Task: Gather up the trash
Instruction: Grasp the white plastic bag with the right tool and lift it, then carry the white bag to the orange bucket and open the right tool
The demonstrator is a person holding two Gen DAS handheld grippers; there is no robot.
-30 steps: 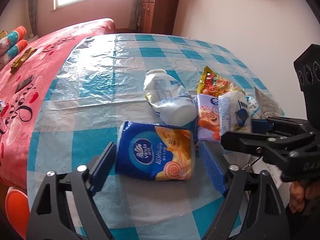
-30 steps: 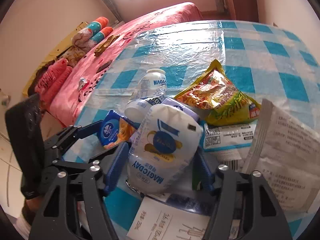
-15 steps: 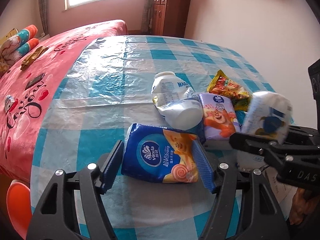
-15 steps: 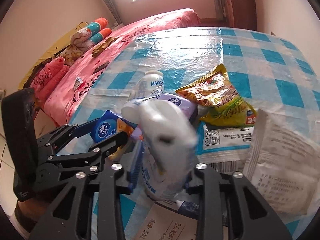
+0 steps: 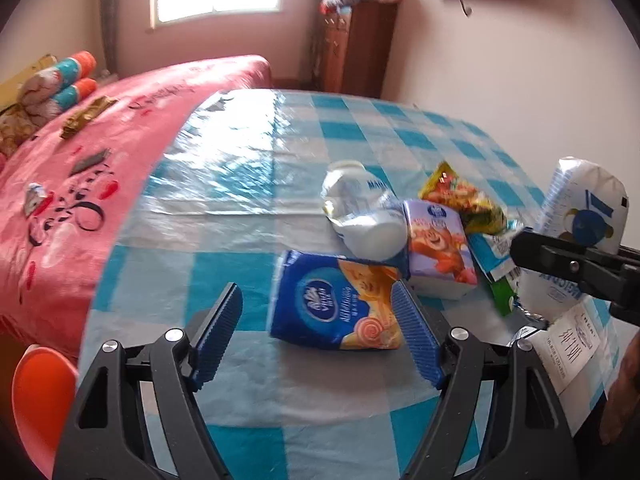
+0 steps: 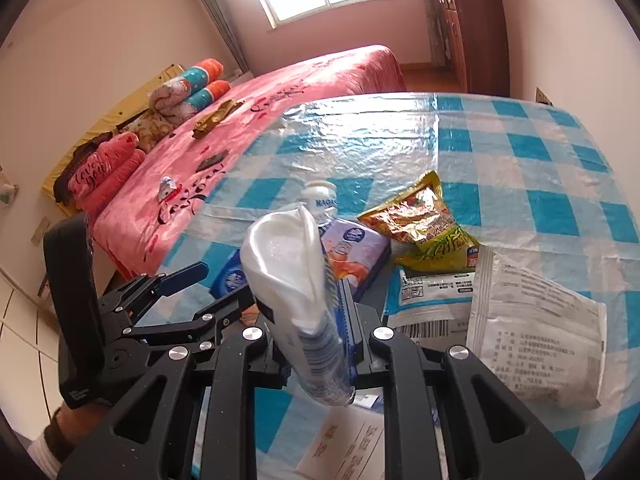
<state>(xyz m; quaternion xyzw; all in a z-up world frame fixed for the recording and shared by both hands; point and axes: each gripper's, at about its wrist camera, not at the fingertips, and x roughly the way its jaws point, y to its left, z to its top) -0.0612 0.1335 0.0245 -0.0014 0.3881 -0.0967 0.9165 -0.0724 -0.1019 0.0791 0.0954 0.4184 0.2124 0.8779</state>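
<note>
Up comes the white pouch (image 6: 296,292), lifted off the pile and squeezed flat between the right gripper (image 6: 316,320) fingers, so it hangs clear. Left gripper (image 5: 320,332) has backed off, jaws spread wide, tissue pack (image 5: 336,300) just ahead, touching its right finger. Table edge (image 5: 120,280) lies off its left side; bare cloth beyond the pile.

- Right gripper (image 6: 310,320) clamps a white squashed plastic pouch (image 6: 294,280), lifted off the blue-checked plastic tablecloth (image 6: 520,152).
- Left gripper (image 6: 192,280) stands open beside it.
</note>
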